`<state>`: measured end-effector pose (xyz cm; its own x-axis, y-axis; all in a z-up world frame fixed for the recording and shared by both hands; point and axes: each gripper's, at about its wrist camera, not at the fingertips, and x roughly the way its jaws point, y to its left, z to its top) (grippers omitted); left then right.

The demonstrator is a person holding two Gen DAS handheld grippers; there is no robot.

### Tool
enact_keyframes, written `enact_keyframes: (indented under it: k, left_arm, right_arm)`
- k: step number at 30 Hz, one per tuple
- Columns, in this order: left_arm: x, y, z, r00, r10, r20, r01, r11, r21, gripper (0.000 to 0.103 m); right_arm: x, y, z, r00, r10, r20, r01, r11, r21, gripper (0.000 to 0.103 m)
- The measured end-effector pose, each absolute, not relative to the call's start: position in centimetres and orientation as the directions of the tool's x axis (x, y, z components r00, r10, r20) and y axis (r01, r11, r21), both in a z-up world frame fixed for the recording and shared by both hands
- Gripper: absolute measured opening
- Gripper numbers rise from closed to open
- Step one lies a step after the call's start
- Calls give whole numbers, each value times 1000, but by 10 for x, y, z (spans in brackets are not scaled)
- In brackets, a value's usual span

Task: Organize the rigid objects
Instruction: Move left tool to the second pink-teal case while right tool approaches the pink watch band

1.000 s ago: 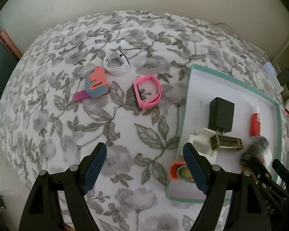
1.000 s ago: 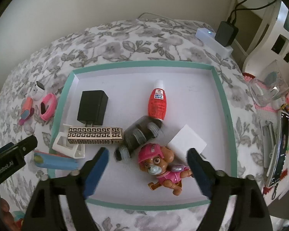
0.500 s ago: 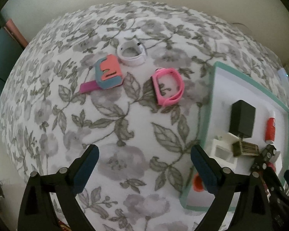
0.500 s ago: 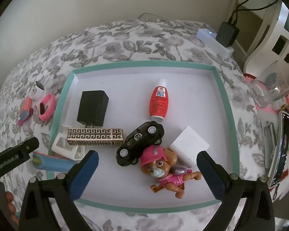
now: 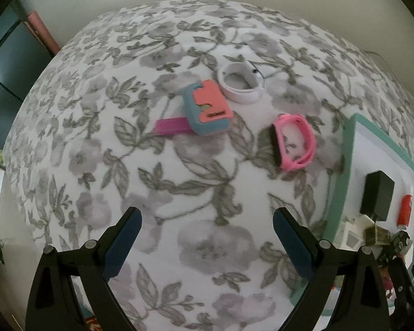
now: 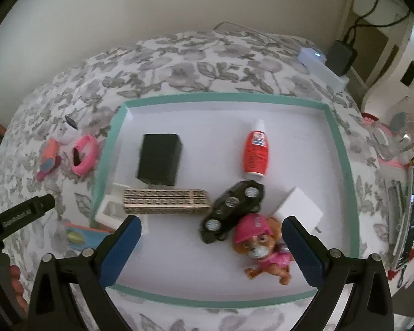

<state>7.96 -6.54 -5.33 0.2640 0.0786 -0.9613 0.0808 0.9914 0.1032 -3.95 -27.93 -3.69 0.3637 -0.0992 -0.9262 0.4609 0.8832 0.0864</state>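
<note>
Blue pads: both grippers carry them. The left gripper [image 5: 205, 234] is spread wide and empty, above bare floral cloth [image 5: 179, 182].
Left gripper, change: a second ago its right finger overlapped the tray's near-left corner; now it has swung left, clear of the tray [image 5: 350, 143], and faces the loose items.
Loose items, left view: pink band [image 5: 294, 142] just left of the tray; coral-and-teal case [image 5: 208, 107] farther left, lying on a magenta strip [image 5: 171, 126]; white band [image 5: 241, 82] beyond the case. All three lie outside the tray.
Right gripper: spread wide and empty [image 6: 211, 241], hanging over the tray's near half.
Right gripper, change: a second ago the toy car looked blurred next to the jaws; now it rests sharp and apart from both fingers, so it reads as released. The jaws stand wider than before.
Tray contents, right view: toy car [image 6: 231, 211] on its side, dog figure [image 6: 263, 247] near-right touching it, white block [image 6: 299, 209], red bottle [image 6: 255, 150], black adapter [image 6: 160, 162], patterned box [image 6: 165, 205], white holder [image 6: 110, 212].
Task meaning: the car placement seems complete; the three items on the cloth remain, and the left gripper appears lined up for one of them, probably the pink band.
</note>
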Motion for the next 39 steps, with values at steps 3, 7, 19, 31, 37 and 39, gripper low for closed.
enact_keyframes:
  k: [3,7,19,31,37,39]
  left_arm:
    - [83,-58,-52,269,90,-959,66,992,112,96]
    - [87,-46,-51,275,103,-956,46,992,120,96]
    - [160,-17,-48,266,80,-961,-62,996,65,96]
    - [163,9,-10,340,0,-941,-84,996,-30,96]
    - [173,3,-23,305,-32,-952,-74,996,-58,96]
    - [179,1,-28,288,-48,-956,-78,994,-73,96]
  right_arm:
    - [-32,-266,-34,378,-83,-922,444,890,102,103]
    - [-24,-249,-31,395,-68,-916,419,901,114,103]
    - [58,-232,-23,437,-51,-898,322,941,103,103]
    - [67,-213,-3,503,33,-864,277,941,197,103]
    - [83,-204,-7,514,64,-855,233,949,212,100]
    - [90,-202,-13,509,85,-857,231,945,231,94]
